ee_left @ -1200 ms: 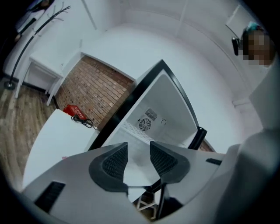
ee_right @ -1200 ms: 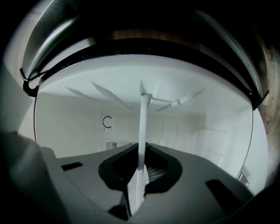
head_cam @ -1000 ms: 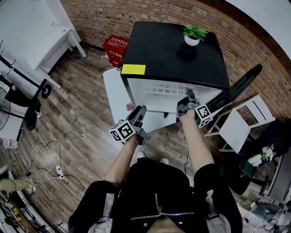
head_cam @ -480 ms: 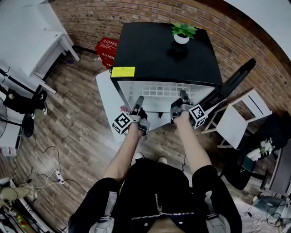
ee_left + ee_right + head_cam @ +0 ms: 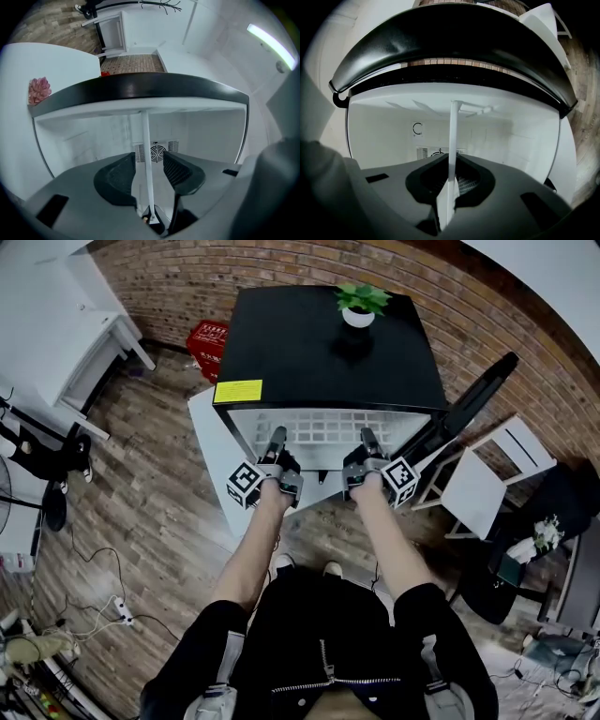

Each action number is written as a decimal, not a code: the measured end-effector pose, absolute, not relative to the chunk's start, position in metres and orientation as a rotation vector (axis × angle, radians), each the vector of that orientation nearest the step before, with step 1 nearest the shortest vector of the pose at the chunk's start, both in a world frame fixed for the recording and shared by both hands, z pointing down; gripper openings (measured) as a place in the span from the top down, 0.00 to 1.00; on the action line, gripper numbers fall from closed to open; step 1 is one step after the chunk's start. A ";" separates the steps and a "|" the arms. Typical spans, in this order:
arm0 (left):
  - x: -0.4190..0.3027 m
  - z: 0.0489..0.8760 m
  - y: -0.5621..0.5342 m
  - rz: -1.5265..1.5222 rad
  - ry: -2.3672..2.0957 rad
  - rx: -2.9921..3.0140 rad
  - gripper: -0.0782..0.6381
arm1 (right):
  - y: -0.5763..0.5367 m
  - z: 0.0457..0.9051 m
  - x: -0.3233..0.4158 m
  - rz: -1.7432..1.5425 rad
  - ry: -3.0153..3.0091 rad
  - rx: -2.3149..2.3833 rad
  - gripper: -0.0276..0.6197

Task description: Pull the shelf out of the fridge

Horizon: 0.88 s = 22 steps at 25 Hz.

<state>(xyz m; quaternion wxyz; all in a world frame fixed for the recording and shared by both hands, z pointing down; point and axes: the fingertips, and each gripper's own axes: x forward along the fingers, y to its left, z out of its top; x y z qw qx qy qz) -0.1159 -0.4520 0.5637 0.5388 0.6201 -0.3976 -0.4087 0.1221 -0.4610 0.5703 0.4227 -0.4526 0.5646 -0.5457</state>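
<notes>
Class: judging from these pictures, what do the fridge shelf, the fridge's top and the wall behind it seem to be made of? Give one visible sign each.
The shelf: probably wire coated white, since thin bars form an open grid.
The fridge top: a smooth black panel with a soft sheen. It could be painted metal or plastic.
The wall: reddish brick, with mortar lines showing.

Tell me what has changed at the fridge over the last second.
The left gripper moved forward from in front of the fridge to the front edge of the shelf. Its jaws have just been opening and now straddle that edge without pressing on it. The right gripper stayed clamped on the same edge. The fridge is still open, and the plant is still on top.
</notes>
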 end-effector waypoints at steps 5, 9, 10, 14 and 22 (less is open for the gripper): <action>-0.115 0.567 -0.452 -0.973 -0.948 1.462 0.74 | -0.452 0.572 0.123 -1.370 1.427 -1.135 0.91; -0.116 0.568 -0.447 -0.985 -0.947 1.445 0.83 | -0.446 0.572 0.123 -1.377 1.433 -1.123 0.91; -0.116 0.569 -0.445 -0.990 -0.944 1.442 0.83 | -0.444 0.571 0.122 -1.379 1.436 -1.121 0.91; -0.116 0.572 -0.438 -0.994 -0.936 1.431 0.83 | -0.437 0.572 0.122 -1.388 1.445 -1.113 0.91; -0.116 0.572 -0.423 -0.992 -0.913 1.426 0.83 | -0.422 0.573 0.122 -1.395 1.459 -1.107 0.91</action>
